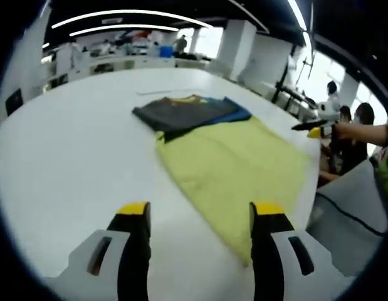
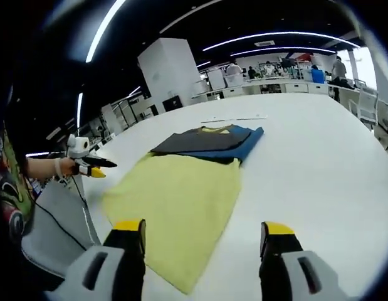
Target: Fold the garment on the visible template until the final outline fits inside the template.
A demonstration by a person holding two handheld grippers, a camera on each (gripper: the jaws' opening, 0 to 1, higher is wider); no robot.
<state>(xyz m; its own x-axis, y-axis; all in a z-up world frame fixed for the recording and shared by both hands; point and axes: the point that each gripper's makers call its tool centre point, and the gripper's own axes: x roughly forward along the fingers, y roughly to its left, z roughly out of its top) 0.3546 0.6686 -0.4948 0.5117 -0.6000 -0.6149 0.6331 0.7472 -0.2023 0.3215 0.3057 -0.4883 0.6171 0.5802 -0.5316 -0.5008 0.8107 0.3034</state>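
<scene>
A yellow garment (image 1: 234, 166) (image 2: 175, 194) lies spread flat on the white table (image 1: 74, 157) (image 2: 319, 169). Beyond it sits a folded dark grey garment (image 1: 181, 113) (image 2: 197, 142) on top of a blue one (image 1: 237, 114) (image 2: 247, 143), overlapping the yellow garment's far edge. My left gripper (image 1: 200, 213) hovers open above the yellow garment's near corner, nothing between its jaws; it also shows as the left gripper (image 2: 93, 168) off the table's left edge, held by a hand. My right gripper (image 2: 203, 229) is open over the yellow garment's near end and shows as the right gripper (image 1: 314, 128).
A thin pale strip (image 1: 159, 92) (image 2: 234, 118) lies on the table behind the pile. People (image 1: 356, 128) sit past the table's right edge. A grey surface with a dark cable (image 1: 344, 213) (image 2: 56, 219) is beside the near edge. Desks (image 2: 288, 84) line the back.
</scene>
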